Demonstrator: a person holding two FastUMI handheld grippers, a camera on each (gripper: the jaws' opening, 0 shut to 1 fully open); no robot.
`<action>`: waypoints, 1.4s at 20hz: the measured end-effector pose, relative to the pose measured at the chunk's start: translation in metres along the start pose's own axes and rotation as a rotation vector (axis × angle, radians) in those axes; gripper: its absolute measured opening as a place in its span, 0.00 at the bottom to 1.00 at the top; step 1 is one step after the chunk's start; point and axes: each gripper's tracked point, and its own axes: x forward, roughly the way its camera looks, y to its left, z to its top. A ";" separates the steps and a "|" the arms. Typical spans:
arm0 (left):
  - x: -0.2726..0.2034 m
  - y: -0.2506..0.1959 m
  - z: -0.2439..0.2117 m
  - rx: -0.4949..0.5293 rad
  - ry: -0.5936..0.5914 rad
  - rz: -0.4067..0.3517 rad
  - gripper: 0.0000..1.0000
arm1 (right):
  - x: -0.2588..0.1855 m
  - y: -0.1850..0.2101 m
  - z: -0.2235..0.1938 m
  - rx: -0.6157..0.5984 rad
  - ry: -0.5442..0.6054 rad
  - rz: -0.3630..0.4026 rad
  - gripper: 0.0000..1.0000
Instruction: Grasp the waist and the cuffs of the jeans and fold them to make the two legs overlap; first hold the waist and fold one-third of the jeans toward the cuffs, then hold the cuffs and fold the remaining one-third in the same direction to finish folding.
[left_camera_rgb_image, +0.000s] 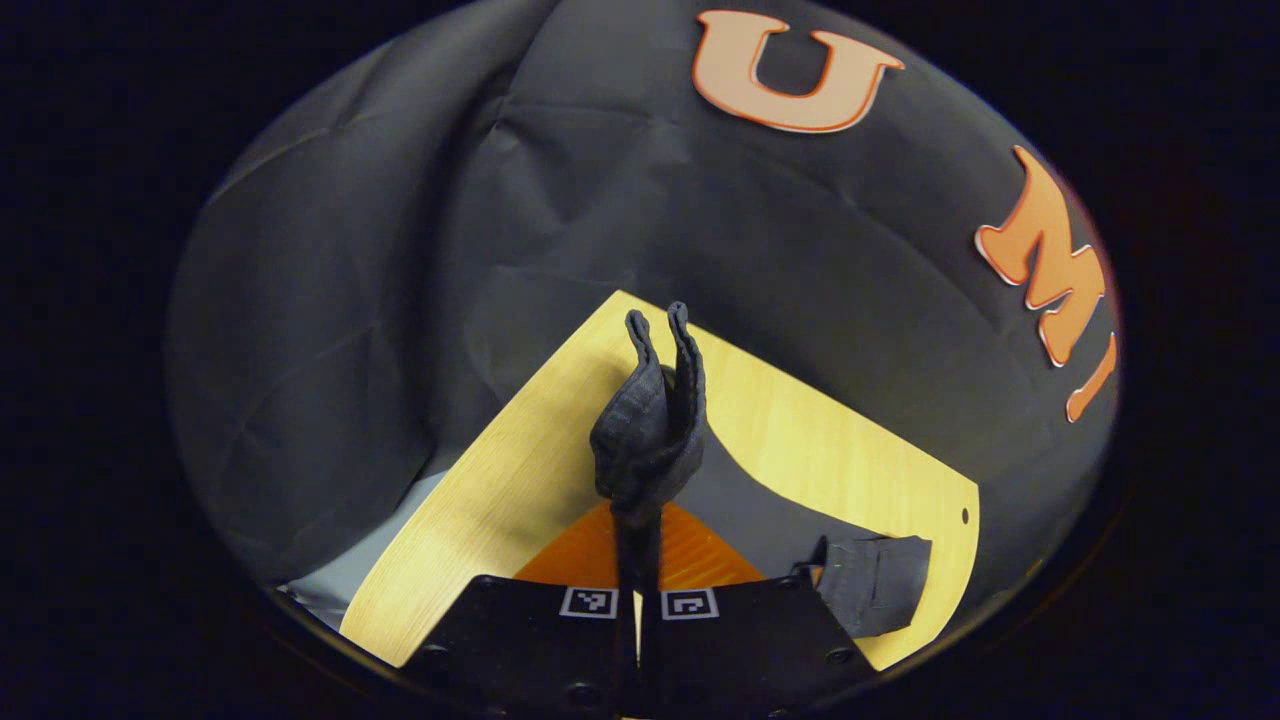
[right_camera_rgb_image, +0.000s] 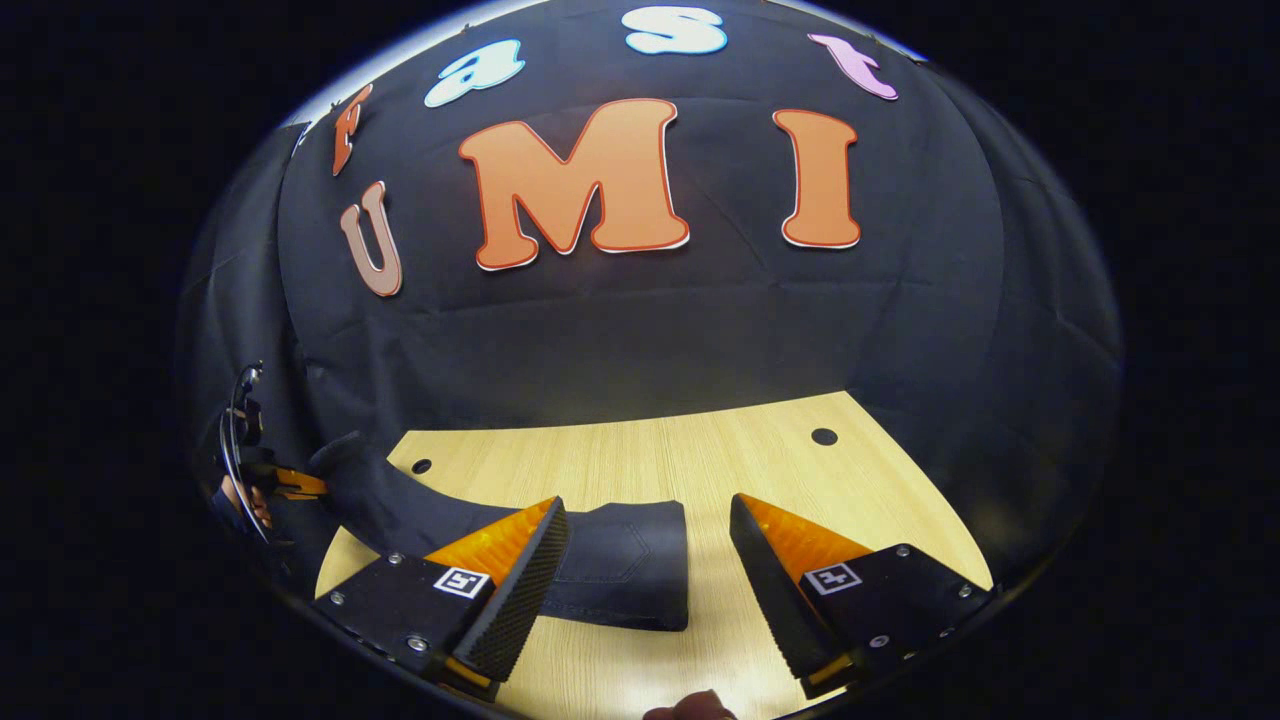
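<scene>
With its jaws clamped together on the cuffs (left_camera_rgb_image: 650, 430), the left gripper (left_camera_rgb_image: 638, 560) holds that end of the jeans (right_camera_rgb_image: 600, 565) up off the table (left_camera_rgb_image: 820, 450); fabric bunches above the tips. Rest of the jeans trails down to the tabletop, waist end lying flat w/ a back pocket (right_camera_rgb_image: 605, 555) showing. Right gripper (right_camera_rgb_image: 645, 570) hangs over the waist end, jaws wide apart, nothing btwn them; left finger just above the denim edge.
</scene>
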 end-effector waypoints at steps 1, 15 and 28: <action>-0.014 -0.006 0.006 0.013 -0.011 -0.020 0.01 | 0.002 -0.001 0.001 -0.001 -0.002 0.004 0.99; -0.078 -0.232 -0.004 0.244 -0.037 -0.242 0.01 | 0.015 -0.043 0.007 0.003 0.000 0.044 0.99; -0.055 -0.386 -0.136 0.478 0.168 -0.271 0.01 | 0.016 -0.124 -0.005 0.084 0.008 0.013 0.98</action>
